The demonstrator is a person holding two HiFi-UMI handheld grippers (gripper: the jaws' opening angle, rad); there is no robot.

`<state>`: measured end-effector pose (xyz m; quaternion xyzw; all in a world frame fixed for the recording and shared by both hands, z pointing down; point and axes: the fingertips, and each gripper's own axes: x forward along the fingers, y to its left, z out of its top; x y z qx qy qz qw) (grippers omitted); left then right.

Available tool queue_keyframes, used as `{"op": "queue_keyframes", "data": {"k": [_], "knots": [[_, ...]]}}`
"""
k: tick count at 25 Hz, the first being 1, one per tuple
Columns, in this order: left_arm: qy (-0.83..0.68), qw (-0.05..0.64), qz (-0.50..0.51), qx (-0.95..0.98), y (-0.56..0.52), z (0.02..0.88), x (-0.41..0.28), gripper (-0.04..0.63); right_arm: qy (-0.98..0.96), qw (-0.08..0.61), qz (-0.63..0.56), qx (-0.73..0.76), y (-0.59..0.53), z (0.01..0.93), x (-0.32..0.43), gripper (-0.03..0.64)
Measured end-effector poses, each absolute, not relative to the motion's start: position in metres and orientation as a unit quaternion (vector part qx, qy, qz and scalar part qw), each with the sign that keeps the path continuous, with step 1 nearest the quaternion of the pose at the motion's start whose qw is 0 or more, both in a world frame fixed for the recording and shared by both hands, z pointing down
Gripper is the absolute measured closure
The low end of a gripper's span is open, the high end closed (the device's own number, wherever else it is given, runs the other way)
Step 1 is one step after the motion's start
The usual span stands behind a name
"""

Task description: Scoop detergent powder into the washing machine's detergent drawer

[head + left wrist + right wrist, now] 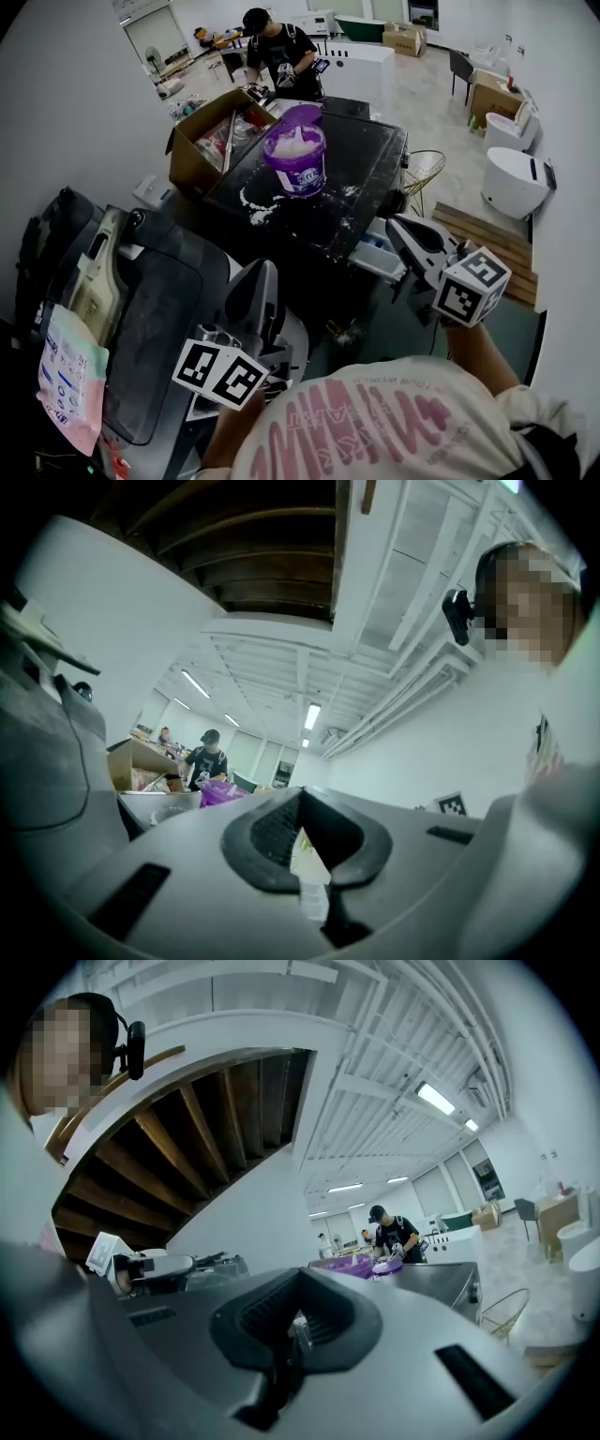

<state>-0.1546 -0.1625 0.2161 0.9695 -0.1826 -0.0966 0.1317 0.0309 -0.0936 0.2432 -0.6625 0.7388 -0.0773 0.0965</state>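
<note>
A purple detergent tub (298,157) full of white powder stands on the black top of the washing machine (366,169), its lid (302,114) leaning behind it. Spilled powder (255,208) lies in front of the tub. The white detergent drawer (380,256) sticks out of the machine's front. My right gripper (400,228) hovers just right of the drawer, shut and holding nothing. My left gripper (262,274) is lower left, below the machine's front edge, and also looks shut and empty. Both gripper views look upward, and the tub (217,792) (361,1267) shows small and far off in each.
An open cardboard box (211,131) stands left of the tub. A grey machine (155,309) and a detergent bag (67,375) are at the lower left. A person (281,52) works behind the machine. A wire basket (427,173), a wooden pallet (492,246) and white fixtures (516,178) lie to the right.
</note>
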Motion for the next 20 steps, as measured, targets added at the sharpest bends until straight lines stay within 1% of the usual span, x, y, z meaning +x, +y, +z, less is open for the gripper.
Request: {"op": "queue_keyframes", "data": {"k": [5, 10, 13, 17, 20], "knots": [[-0.184, 0.168, -0.067, 0.966, -0.190, 0.253, -0.121, 0.595, 0.742, 0.082, -0.131, -0.653, -0.130, 0.288, 0.056, 0.618], [-0.243, 0.178, -0.076, 0.951, -0.224, 0.264, -0.099, 0.594, 0.766, 0.069, -0.168, -0.617, -0.175, 0.313, 0.096, 0.618], [-0.297, 0.188, -0.084, 0.932, -0.238, 0.271, -0.087, 0.595, 0.796, 0.040, -0.176, -0.578, -0.208, 0.320, 0.117, 0.618], [-0.361, 0.199, -0.087, 0.907, -0.248, 0.284, -0.072, 0.595, 0.840, -0.005, -0.154, -0.519, -0.252, 0.317, 0.144, 0.615], [-0.411, 0.208, -0.096, 0.882, -0.245, 0.294, -0.066, 0.595, 0.868, -0.043, -0.121, -0.479, -0.282, 0.311, 0.162, 0.589]]}}
